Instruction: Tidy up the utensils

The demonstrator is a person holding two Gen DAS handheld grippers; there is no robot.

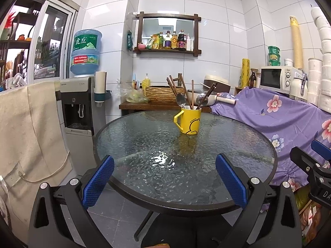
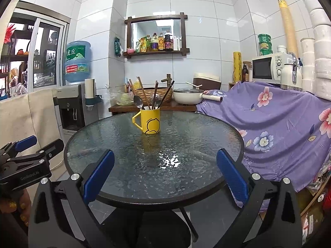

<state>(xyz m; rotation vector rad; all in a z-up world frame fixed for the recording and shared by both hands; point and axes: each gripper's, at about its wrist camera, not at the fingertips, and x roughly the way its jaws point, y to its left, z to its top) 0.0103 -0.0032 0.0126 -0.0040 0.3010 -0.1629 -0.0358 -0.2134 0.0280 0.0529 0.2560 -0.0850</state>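
A yellow mug (image 1: pixel 189 122) stands upright on the round glass desk (image 1: pixel 144 144), toward its far side. Inside it stand two metal spoons (image 2: pixel 137 101), bowls up, and several brown chopsticks (image 2: pixel 143 94), too crossed to count exactly. Nothing else lies on the desk near the mug. The left tool (image 1: pixel 164 175) and right tool (image 2: pixel 165 175) hover well short of the mug, fingers spread wide, holding nothing.

Both the left gripper (image 1: pixel 164 177) and the right gripper (image 2: pixel 165 177) are black angular frames with silver round screws, and their fingers (image 1: pixel 98 178) carry blue cross-hatched pads. One side bears white lettering. The hand (image 2: pixel 14 206) shows glittery gold nail polish.
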